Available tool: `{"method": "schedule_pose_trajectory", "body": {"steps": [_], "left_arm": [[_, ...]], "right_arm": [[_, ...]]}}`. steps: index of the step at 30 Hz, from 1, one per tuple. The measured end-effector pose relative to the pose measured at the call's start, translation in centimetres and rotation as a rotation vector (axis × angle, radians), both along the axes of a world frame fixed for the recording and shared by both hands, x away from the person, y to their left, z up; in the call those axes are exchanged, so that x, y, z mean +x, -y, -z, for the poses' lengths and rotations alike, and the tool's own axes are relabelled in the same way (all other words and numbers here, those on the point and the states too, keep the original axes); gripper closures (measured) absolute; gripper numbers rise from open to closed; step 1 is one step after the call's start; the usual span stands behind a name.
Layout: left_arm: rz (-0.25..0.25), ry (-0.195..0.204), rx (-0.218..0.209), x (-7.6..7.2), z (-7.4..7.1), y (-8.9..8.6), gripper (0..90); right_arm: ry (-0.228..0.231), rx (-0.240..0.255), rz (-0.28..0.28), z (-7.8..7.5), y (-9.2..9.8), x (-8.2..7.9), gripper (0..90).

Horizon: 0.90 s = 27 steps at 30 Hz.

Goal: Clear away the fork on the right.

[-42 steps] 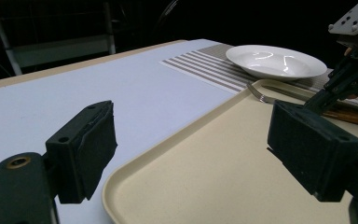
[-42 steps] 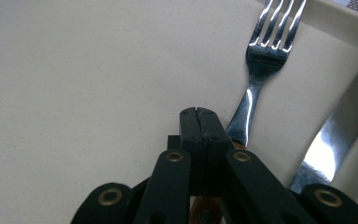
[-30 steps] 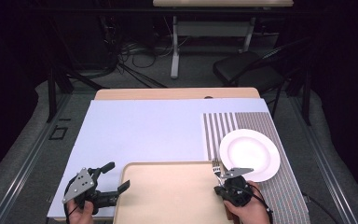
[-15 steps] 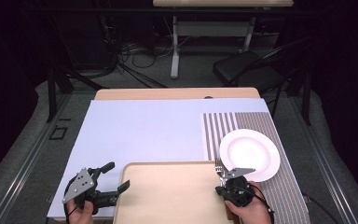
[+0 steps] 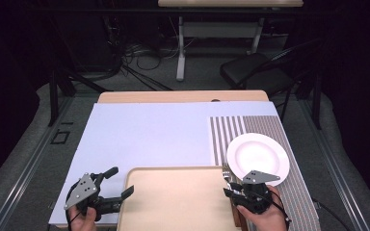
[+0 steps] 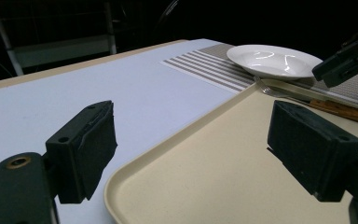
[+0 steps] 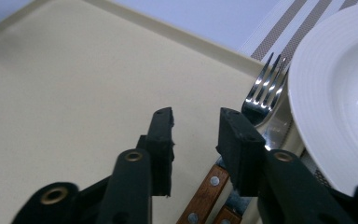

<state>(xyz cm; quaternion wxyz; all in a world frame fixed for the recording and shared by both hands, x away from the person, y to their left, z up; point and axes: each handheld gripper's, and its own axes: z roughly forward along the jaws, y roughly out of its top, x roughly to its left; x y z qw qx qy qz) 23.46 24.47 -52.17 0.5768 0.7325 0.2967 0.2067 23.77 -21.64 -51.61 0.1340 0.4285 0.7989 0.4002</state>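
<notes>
Your tray (image 5: 178, 199) sits at the near edge of the bench (image 5: 149, 134), on the pale sheet; a striped mat (image 5: 236, 127) lies to its right with a white plate (image 5: 257, 156) on it. The fork (image 7: 263, 100) and a wood-handled knife (image 7: 205, 186) lie side by side at the tray's right edge, just beside the plate; tines point away from you, almost touching the plate rim. The plate crowds the fork on the right, the tray rim on the left.

Your right hand-held gripper (image 7: 196, 140) hangs just over the two handles. Its jaws have just been opening and stand partly apart; nothing is between the pads, and the fork and knife lie free below and to the right of the gap. In the high view that hand-held gripper (image 5: 232, 188) sits at the tray's right edge.

Your left hand-held gripper (image 5: 116, 182) is at the tray's left near corner, jaws wide apart, straddling the tray rim, gripping nothing.
</notes>
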Motion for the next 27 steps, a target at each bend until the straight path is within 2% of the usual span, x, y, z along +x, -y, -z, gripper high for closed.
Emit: {"method": "schedule_pose_trajectory", "body": {"steps": [2,6,11,16,18,20,22,24,27], "left_arm": [[0.000,0.000,0.002,0.0,0.0,0.0,15.7],[0.002,-0.001,-0.001,0.0,0.0,0.0,15.7],[0.000,-0.003,-0.001,0.0,0.0,0.0,15.6],[-0.007,0.001,-0.005,-0.1,0.0,0.0,15.7],[-0.008,0.000,-0.004,-0.1,0.0,0.0,15.7],[-0.007,0.000,-0.005,-0.1,0.0,0.0,15.7],[-0.010,0.000,-0.005,-0.1,-0.1,0.0,15.7],[-0.013,-0.001,-0.005,-0.1,-0.1,0.0,15.7],[-0.013,0.000,-0.006,0.0,-0.1,0.0,15.6]], "right_arm": [[0.002,0.004,0.003,-0.1,0.1,0.0,57.2],[0.019,0.014,0.013,-0.4,0.4,-0.1,53.4],[0.074,0.014,0.032,-1.2,0.7,-0.4,50.4],[0.156,-0.002,0.028,-2.7,1.7,-0.6,44.0],[0.161,-0.014,0.031,-3.3,2.3,-0.6,41.1],[0.145,-0.018,0.051,-3.7,3.1,-0.7,40.4],[0.130,-0.020,0.076,-3.9,4.1,-0.7,35.1],[0.149,-0.012,0.090,-4.0,5.2,-0.7,29.9],[0.161,-0.011,0.134,-4.1,6.7,-0.5,15.9]]}}
